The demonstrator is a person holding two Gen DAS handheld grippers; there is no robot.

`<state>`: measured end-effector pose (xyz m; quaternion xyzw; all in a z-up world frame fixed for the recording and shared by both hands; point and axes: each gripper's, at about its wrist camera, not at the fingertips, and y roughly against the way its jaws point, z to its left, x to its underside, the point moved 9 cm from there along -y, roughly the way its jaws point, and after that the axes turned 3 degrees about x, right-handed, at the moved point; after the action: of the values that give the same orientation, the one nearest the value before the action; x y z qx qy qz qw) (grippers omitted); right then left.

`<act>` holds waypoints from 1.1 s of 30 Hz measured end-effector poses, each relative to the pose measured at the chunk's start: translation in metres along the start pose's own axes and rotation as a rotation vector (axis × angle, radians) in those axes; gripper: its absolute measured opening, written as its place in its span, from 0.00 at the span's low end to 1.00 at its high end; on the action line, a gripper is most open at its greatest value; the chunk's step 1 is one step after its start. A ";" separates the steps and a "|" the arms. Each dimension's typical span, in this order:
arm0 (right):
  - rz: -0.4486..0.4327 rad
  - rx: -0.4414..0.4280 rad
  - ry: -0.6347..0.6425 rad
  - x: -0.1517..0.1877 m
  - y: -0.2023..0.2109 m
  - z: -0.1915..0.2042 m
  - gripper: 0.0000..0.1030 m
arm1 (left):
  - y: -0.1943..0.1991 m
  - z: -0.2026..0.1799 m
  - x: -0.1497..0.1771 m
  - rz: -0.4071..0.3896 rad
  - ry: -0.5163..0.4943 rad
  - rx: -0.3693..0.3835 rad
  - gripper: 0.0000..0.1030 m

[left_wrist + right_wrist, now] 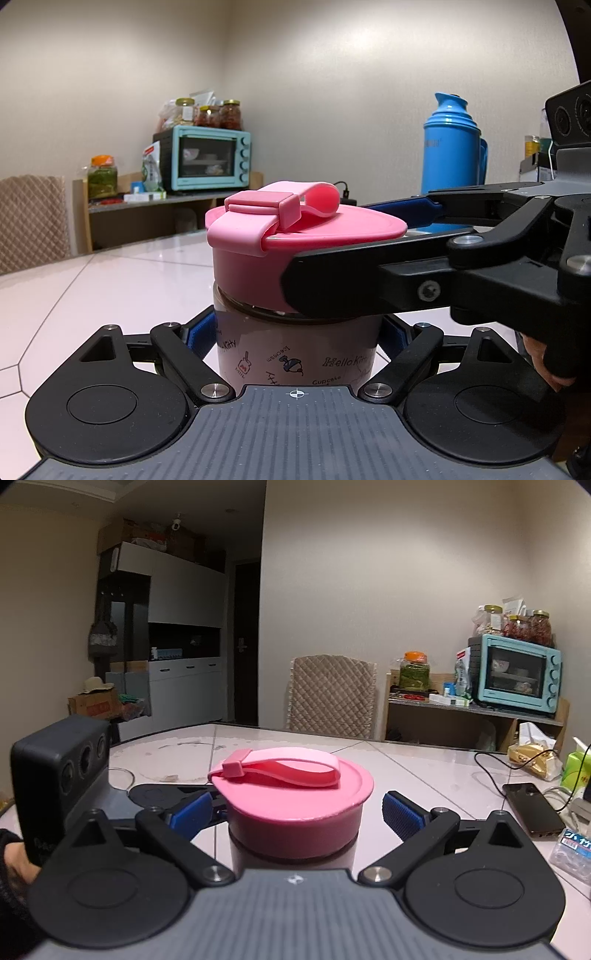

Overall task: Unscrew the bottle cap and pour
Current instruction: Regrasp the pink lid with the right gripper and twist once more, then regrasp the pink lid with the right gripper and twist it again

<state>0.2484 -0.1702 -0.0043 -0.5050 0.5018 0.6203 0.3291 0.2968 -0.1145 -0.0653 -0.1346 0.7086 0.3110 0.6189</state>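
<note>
Both wrist cameras sit low and close, looking nearly level across the counter [110, 280]. They face the same pink-capped bottle [295, 354] from different sides. Both also catch the teal oven [517, 674].

The left gripper [295, 332] is closed level around the bottle [295, 354], its blue pads [201, 332] pressed to both sides of the body. The right gripper [295, 808] reaches in from the side at the height of the cap [295, 805], its blue pads [400, 814] clear of it (a gap on each side). A hand [16, 860] grips a handle.
</note>
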 end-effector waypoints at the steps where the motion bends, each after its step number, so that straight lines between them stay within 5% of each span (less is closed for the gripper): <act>1: -0.001 0.002 0.001 0.000 0.000 0.001 0.97 | 0.000 0.000 0.000 0.000 0.000 0.000 0.87; 16: -0.014 0.043 -0.001 0.003 -0.004 0.006 0.93 | 0.000 0.000 0.000 0.000 0.000 0.000 0.87; 22: -0.011 0.055 0.003 0.004 -0.005 0.006 0.83 | 0.000 0.000 0.001 -0.001 0.002 0.001 0.87; 33: -0.007 -0.016 0.024 0.004 -0.005 0.003 0.82 | 0.000 -0.003 0.002 -0.001 0.001 0.001 0.87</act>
<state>0.2514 -0.1666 -0.0096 -0.5168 0.4990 0.6169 0.3214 0.2939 -0.1156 -0.0666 -0.1348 0.7088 0.3104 0.6189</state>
